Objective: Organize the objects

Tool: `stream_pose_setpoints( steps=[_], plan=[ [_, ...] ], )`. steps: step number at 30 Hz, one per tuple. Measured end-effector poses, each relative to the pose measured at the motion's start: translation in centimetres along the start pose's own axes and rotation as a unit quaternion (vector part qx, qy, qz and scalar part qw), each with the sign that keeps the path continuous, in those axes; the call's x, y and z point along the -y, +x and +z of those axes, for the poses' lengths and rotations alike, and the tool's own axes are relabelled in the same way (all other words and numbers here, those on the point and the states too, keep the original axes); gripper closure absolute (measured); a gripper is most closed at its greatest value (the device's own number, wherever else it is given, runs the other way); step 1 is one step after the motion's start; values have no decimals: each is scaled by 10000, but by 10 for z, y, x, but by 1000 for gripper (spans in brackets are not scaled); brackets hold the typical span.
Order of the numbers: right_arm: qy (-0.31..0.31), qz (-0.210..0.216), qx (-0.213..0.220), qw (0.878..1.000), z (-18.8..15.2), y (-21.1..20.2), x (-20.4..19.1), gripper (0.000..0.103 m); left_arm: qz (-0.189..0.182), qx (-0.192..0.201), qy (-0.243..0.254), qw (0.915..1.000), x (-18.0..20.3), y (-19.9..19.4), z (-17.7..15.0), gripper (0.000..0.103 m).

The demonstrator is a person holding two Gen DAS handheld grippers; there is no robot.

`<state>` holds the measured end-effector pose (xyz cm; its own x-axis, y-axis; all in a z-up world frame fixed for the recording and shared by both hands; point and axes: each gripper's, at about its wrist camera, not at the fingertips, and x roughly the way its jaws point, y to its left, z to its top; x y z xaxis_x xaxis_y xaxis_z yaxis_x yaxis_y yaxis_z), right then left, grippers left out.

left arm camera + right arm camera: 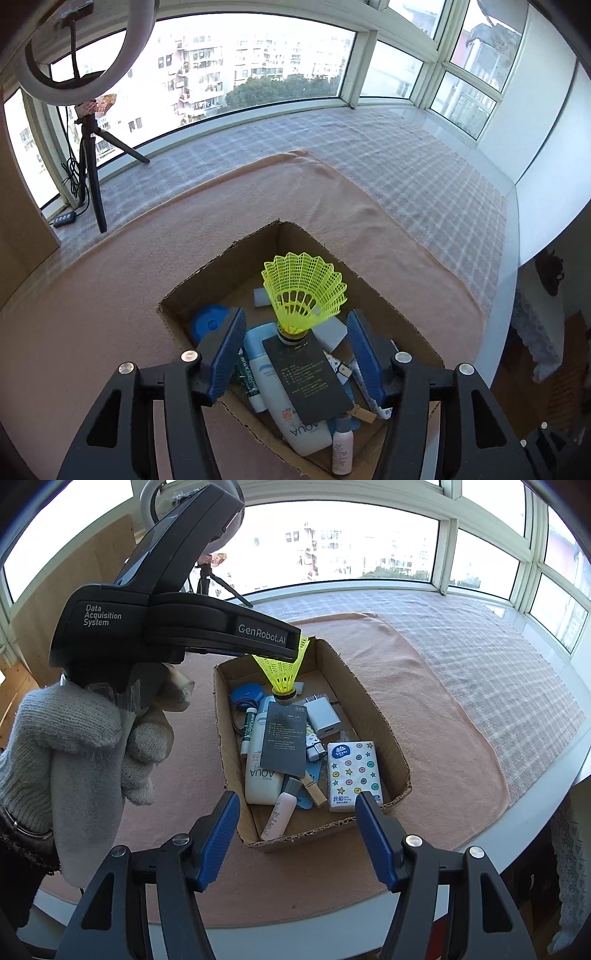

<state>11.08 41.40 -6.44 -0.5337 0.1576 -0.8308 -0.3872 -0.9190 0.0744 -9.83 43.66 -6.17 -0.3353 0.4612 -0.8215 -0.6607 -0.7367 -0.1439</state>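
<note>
Blue-padded, my left jaws (pixel 295 350) stand wide over the cardboard box (pixel 391 746), empty, the pads clear of the yellow shuttlecock (pixel 304 291) standing upright between them on a dark card (pixel 306 380). My right jaws (pixel 297 834) hang open and empty at the box's near end. Inside lie a white bottle (pixel 258 779), a tissue pack (pixel 352 775) and a charger (pixel 323 720); the box sits on a peach towel (pixel 443 716).
</note>
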Motion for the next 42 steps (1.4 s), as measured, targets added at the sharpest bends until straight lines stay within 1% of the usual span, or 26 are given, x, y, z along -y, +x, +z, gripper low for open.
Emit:
stream_pose_setpoints(
  steps=[6,12,17,22,30,39,42],
  plan=[
    [-53,40,9,10000,-1,-1,-6,42,123,132,-52,9998,-10,-17,-3,42],
    [-148,102,23,9998,-2,-2,-18,42,241,228,-110,9994,-26,-38,-12,42],
    [-300,196,65,9993,1,-4,-35,42,437,346,-258,9981,-48,-63,-26,42],
    [-494,293,167,9982,6,-8,-58,42,734,489,-506,9948,-82,-96,-46,42],
    [-808,529,261,9950,11,-10,-105,42,1142,602,-1130,9852,-149,-147,-94,42],
    [-1171,765,409,9893,14,-14,-167,42,1752,617,-1596,9695,-211,-202,-164,42],
    [-1284,824,503,9870,16,-18,-185,42,1867,615,-1757,9646,-227,-218,-184,42]
  ],
)
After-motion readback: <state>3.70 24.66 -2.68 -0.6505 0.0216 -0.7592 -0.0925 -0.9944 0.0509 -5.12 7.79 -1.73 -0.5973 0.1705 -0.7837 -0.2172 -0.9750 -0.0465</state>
